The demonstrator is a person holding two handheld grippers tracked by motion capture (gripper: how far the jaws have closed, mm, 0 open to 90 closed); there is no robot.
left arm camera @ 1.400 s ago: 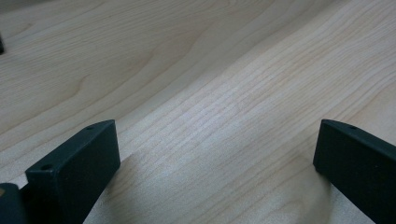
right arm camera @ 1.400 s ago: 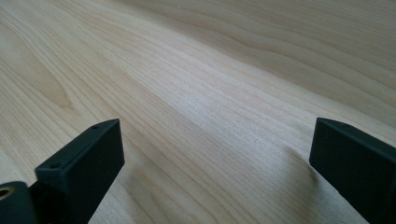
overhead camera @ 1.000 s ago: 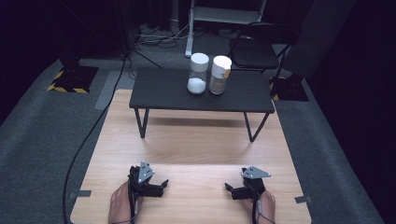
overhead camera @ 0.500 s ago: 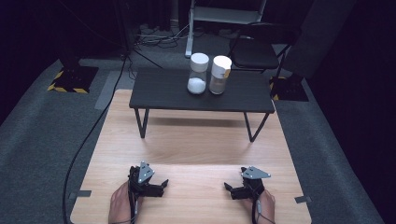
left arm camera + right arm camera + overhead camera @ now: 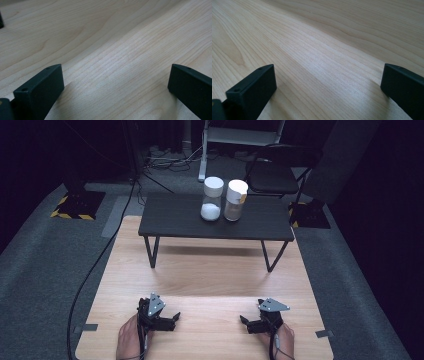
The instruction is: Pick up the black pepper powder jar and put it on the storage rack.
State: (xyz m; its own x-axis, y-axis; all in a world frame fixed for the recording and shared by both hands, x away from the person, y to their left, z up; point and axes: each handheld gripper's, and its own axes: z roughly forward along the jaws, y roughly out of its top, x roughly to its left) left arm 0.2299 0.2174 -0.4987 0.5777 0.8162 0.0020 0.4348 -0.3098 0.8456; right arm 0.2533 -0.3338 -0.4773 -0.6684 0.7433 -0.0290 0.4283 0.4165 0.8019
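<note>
Jars (image 5: 224, 200) stand far ahead of my left hand-held gripper (image 5: 170, 319) and right hand-held gripper (image 5: 246, 322), both spread wide, equally near.

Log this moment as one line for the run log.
left hand-held gripper: open, empty | right hand-held gripper: open, empty | two jars: dark table, untouched

A pale wooden board (image 5: 210, 275) with visible grain lies on grey carpet (image 5: 55, 270), bearing a low black table (image 5: 216, 217) on thin angled legs. Behind it, a dark folding chair (image 5: 277, 170) stands beside a white metal frame (image 5: 240, 137), with loose cables (image 5: 165, 157) trailing across the floor. Yellow-and-black hazard tape (image 5: 75, 212) marks a stand base at left. The backdrop is black; light falls from above.
</note>
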